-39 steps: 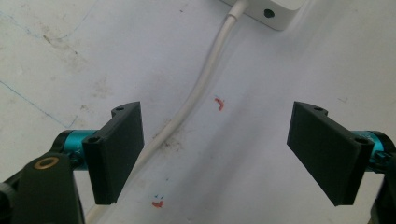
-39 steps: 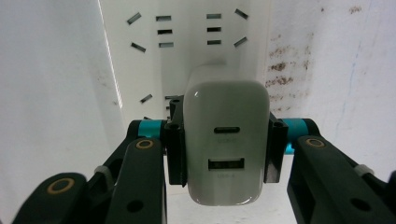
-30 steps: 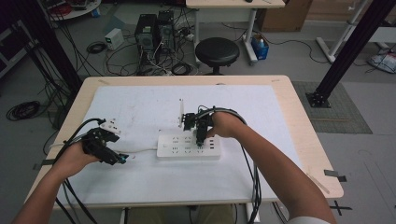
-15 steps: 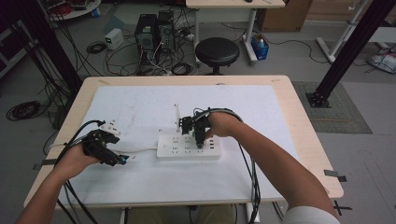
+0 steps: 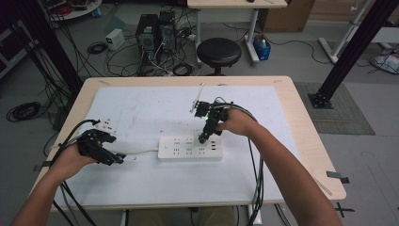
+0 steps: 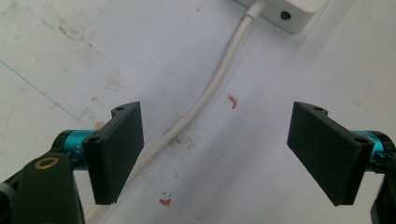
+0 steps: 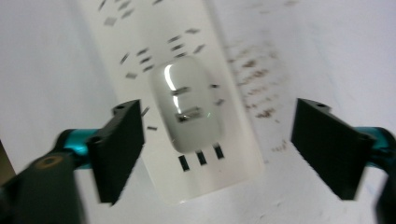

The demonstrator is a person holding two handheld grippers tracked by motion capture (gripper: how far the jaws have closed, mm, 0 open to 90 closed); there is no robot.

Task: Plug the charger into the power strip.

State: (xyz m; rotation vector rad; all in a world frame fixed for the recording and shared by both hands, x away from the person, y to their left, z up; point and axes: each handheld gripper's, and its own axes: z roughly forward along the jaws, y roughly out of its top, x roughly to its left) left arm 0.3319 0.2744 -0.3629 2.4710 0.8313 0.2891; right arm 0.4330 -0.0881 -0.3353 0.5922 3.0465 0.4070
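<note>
Hovering right gripper low over the power strip, jaws spread wide to either side, holding nothing. Straddling a white adapter that looks seated in a socket near the strip's USB end, just above three small dark ports. Judging progress: plug apparently pushed home and no grip on it, so reads as insertion done with only the backing-off left, or else a pull-out not yet begun; cannot tell which. Seen from the high view, same right gripper pointing down at the right half of the power strip, near the middle of the table. Resting left gripper well apart at the left, likewise wide open and empty, hanging over the strip's cable in the left gripper view without touching it. Noting also a small white plug block lying loose near the left hand, untouched. Materials: glossy rounded hard-plastic adapter with bright glare streaks; matte white rectangular strip, flat-topped, dotted with dark slot openings; smooth round rubbery white cord, gently curved; flat black blocky jaw pads on teal metal stems; scuffed white table sheet with smudges, a faint blue line and tiny red marks.
</note>
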